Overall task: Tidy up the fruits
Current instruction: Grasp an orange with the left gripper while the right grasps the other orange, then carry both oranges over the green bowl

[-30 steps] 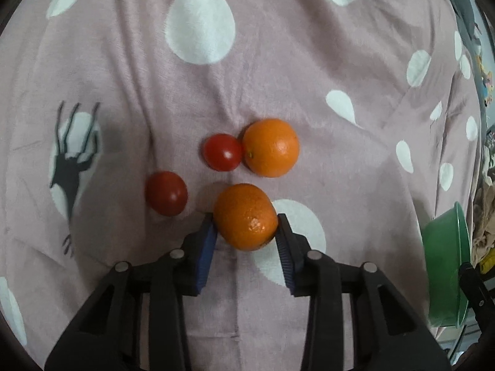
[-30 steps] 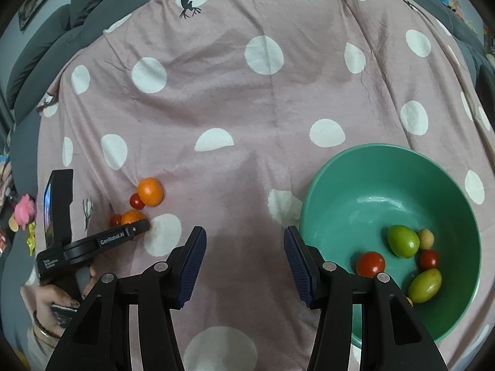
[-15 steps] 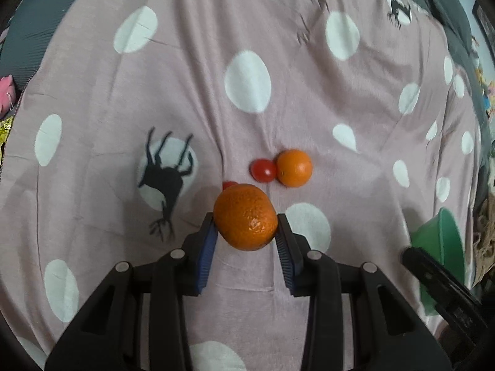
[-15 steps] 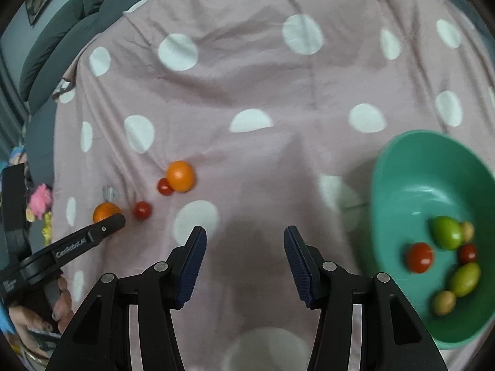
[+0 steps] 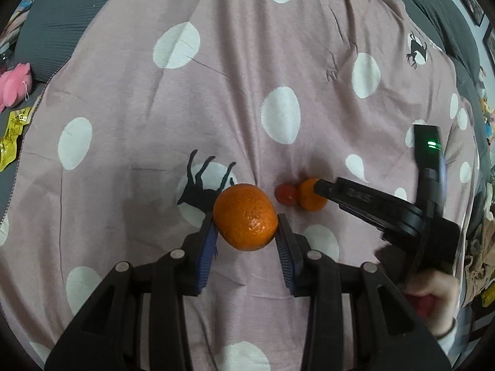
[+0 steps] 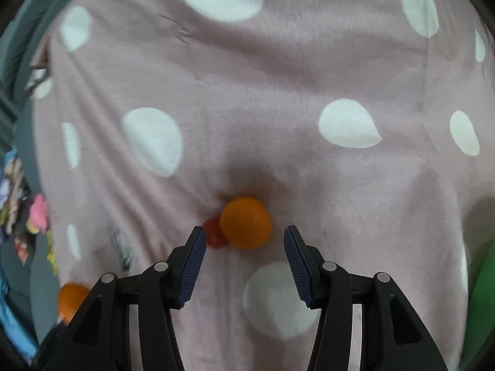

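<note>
My left gripper [image 5: 246,232] is shut on an orange [image 5: 246,216] and holds it above the pink dotted blanket [image 5: 216,92]. That held orange also shows low at the left of the right wrist view [image 6: 69,300]. A second orange [image 6: 246,222] lies on the blanket with a small red tomato [image 6: 213,236] touching its left side. My right gripper [image 6: 244,241] is open, its fingertips just short of this pair, with the orange in line with the gap. In the left wrist view one finger [image 5: 355,196] of the right gripper covers part of that orange [image 5: 309,201], next to the tomato [image 5: 286,194].
The green bowl's edge [image 6: 479,293] shows at the right of the right wrist view. A person's hand [image 5: 433,293] holds the right gripper. A pink plush toy [image 5: 15,85] and a yellow packet [image 5: 12,136] lie off the blanket's left edge, on grey bedding [image 5: 62,21].
My left gripper has lifted the orange off the blanket and drawn back from the other fruit. My right gripper has swept left from the bowl and come down close to the second orange and tomato.
</note>
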